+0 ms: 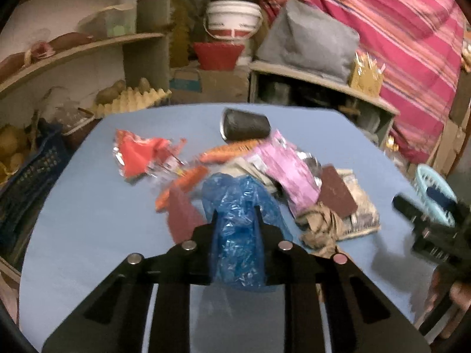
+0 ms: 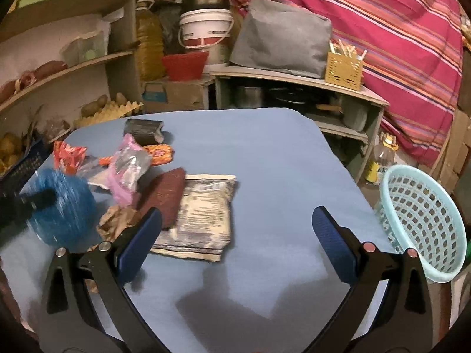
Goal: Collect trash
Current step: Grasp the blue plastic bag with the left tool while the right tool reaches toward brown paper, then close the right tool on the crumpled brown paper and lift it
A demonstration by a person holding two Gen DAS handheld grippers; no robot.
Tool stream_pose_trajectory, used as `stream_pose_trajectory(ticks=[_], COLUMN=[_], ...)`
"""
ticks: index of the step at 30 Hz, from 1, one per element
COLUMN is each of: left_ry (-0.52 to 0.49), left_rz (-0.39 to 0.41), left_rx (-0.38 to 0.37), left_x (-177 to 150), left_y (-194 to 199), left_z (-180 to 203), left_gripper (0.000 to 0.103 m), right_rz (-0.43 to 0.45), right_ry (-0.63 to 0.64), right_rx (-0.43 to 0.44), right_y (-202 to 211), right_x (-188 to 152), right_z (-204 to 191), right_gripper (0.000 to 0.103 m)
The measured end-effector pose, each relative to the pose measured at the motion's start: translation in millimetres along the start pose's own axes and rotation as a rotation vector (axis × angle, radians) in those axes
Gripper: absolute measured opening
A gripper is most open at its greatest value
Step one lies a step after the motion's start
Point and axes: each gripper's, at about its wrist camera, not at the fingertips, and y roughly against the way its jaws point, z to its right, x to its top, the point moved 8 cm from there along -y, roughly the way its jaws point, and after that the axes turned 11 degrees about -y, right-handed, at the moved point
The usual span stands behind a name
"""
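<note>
My left gripper (image 1: 235,210) is shut on a crumpled blue plastic bag (image 1: 238,229) and holds it above the blue table (image 1: 88,220); the bag also shows at the left of the right wrist view (image 2: 63,209). Behind it lies a pile of trash: a red wrapper (image 1: 138,154), a pink wrapper (image 1: 290,170), a dark cylinder (image 1: 244,125), crumpled brown paper (image 1: 319,229) and a maroon piece (image 1: 337,195). My right gripper (image 2: 237,220) is open and empty over bare table, beside a printed packet (image 2: 203,214). A light-blue perforated basket (image 2: 424,220) stands at the table's right edge.
Shelves with potatoes and an egg tray (image 2: 109,108) stand at the left. A low shelf (image 2: 294,79) with a grey bag, buckets and a striped pink cloth (image 2: 397,44) lie behind the table. A dark crate (image 1: 32,173) sits at the left.
</note>
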Motion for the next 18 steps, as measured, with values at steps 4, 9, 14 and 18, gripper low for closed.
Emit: stream_pose_trajectory(ticks=[4,9,14,18], left_ry=[0.044,0.079,0.104,0.101], left_rz=[0.049,0.065,0.061,0.059], left_rx=[0.046,0.106,0.129,0.135], left_x=[10,13,10,6], left_y=[16,23,26,27], left_z=[-29,-58,-76,-79], left_gripper=[0.021,0.021,0.021,0.021], right_rz=[-0.009,-0.017,-0.040,-0.085], right_ry=[0.030,0.054,0.102,0.111], right_rx=[0.023,0.044,0.048,0.061], right_y=[0,-5,-14,-26], right_x=[-4,-10,-18,-27], right_z=[-22,-51,-80,-95], right_gripper=[0.099,0.099,0.095,0.085])
